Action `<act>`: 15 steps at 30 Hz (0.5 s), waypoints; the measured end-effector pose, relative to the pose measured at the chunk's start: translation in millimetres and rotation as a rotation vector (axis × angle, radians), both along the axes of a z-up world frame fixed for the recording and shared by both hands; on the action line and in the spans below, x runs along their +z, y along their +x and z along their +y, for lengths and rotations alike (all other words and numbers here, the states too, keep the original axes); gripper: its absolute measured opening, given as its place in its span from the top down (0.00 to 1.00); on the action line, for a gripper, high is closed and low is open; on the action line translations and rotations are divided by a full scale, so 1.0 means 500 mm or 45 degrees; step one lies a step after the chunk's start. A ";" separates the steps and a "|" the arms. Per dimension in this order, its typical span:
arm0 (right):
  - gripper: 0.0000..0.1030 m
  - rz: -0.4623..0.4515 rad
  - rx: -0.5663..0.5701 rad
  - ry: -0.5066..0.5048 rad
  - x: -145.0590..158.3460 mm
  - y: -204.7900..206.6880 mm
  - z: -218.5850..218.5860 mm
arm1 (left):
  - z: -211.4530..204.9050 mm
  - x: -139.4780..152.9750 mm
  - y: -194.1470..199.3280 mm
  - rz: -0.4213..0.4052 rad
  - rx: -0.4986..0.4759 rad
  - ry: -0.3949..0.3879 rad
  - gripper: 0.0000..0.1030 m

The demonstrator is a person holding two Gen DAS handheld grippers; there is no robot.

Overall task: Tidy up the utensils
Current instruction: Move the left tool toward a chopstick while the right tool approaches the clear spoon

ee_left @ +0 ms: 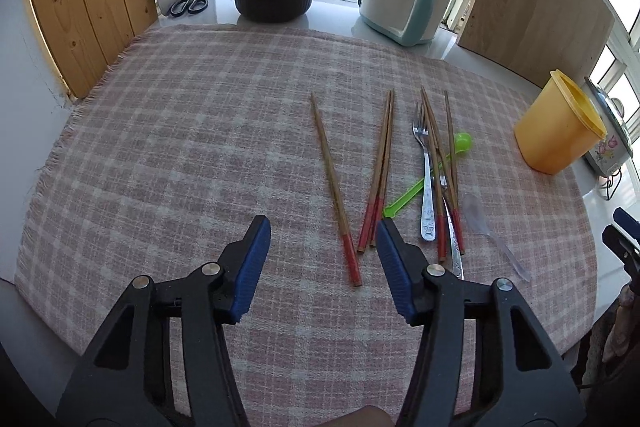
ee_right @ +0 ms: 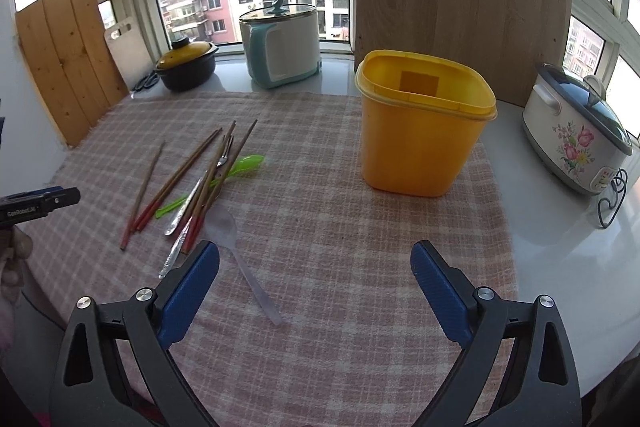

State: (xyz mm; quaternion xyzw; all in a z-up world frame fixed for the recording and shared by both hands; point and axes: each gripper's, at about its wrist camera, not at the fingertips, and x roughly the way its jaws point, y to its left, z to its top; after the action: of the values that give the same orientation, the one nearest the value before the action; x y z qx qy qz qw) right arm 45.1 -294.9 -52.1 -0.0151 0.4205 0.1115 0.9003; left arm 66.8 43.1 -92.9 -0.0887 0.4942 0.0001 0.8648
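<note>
We see red-tipped wooden chopsticks, a steel fork and a green plastic spoon mid-counter on the pink checked cloth; yellow plastic tub toward the right edge. Left gripper jaws half open, empty; right gripper jaws wide, empty.

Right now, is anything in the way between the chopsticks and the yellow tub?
Nothing visible blocks that path. Between the chopsticks and the open yellow tub lies only bare checked cloth. The green spoon and clear spoon lie beside the pile, short of the tub.
</note>
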 end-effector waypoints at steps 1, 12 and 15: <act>0.14 0.014 0.020 0.003 -0.003 0.008 0.008 | 0.004 -0.011 0.015 0.015 -0.015 -0.021 0.53; 0.49 0.365 0.247 0.023 -0.107 0.122 0.121 | 0.029 -0.104 0.130 0.132 -0.122 -0.172 0.73; 0.56 0.433 0.309 0.016 -0.135 0.145 0.143 | 0.030 -0.122 0.148 0.157 -0.113 -0.188 0.75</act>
State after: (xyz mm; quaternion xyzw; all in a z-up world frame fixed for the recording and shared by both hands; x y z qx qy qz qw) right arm 117.8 -223.1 -119.3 -0.0409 0.5609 0.2228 0.7963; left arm 140.8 57.9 -153.9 -0.1301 0.5487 -0.0693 0.8229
